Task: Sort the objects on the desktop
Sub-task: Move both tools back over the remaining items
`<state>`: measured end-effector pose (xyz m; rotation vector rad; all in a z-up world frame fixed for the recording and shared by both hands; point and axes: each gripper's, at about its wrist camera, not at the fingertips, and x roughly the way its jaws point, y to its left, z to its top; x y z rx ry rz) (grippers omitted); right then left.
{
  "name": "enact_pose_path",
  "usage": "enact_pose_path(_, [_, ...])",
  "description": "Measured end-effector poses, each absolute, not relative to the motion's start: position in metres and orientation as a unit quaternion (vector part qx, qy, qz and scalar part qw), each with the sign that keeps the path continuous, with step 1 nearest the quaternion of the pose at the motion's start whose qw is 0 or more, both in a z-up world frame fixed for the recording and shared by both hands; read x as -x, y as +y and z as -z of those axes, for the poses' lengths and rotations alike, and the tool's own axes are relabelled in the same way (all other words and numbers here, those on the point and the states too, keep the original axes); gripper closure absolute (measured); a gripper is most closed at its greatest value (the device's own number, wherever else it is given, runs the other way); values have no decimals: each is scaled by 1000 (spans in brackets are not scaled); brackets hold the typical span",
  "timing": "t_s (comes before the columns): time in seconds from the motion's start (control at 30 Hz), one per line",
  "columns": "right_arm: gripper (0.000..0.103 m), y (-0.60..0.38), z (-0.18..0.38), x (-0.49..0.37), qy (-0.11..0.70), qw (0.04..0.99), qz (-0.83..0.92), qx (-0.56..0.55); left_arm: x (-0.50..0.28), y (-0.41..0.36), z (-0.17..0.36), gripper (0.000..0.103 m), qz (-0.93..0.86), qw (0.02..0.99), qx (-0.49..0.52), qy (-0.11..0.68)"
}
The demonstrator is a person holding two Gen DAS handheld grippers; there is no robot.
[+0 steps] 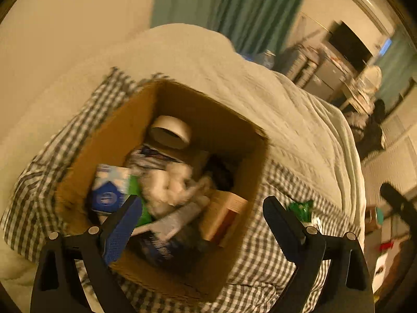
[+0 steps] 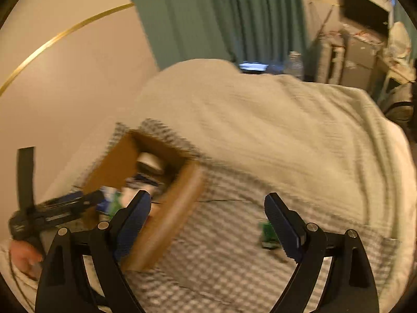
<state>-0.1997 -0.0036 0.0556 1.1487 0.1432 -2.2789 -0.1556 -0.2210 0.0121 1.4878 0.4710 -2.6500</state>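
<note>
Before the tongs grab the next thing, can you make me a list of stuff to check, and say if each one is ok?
1. Left tongs open and empty: ok.
2. Right tongs open and empty: ok.
3. Cardboard box upright on the checked cloth, top open: ok.
4. Room left in the box: cannot tell; the tape roll, blue-and-white pack and other things already crowd it.
5. Something left to sort: ok; a green packet lies on the cloth outside the box, by the right tongs.
6. Clear view: not ok; both pictures are blurred.
</note>
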Motion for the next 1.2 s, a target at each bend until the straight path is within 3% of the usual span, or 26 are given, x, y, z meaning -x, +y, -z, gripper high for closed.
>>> enact_pose_path(0.23, [14, 78, -48, 212, 48, 220, 864, -450, 164, -128, 0, 6, 873, -8, -483, 68])
enact_pose_path(0.47, [14, 126, -11, 221, 123, 182, 849, -480, 180, -22, 31, 6, 866, -69, -491, -67])
enact_pose_path(0.6, [14, 139, 21, 227, 170, 186, 830, -498, 196, 17, 53, 6, 859, -111, -489, -103])
enact_pose_path(1.07, [14, 181, 156, 272, 105, 197, 779, -586, 259, 58, 144, 6, 807, -190, -538, -153])
enact_pose_path(1.2, [14, 164, 183, 276, 137, 203, 769, -591, 271, 63, 157, 6, 801, -210, -542, -144])
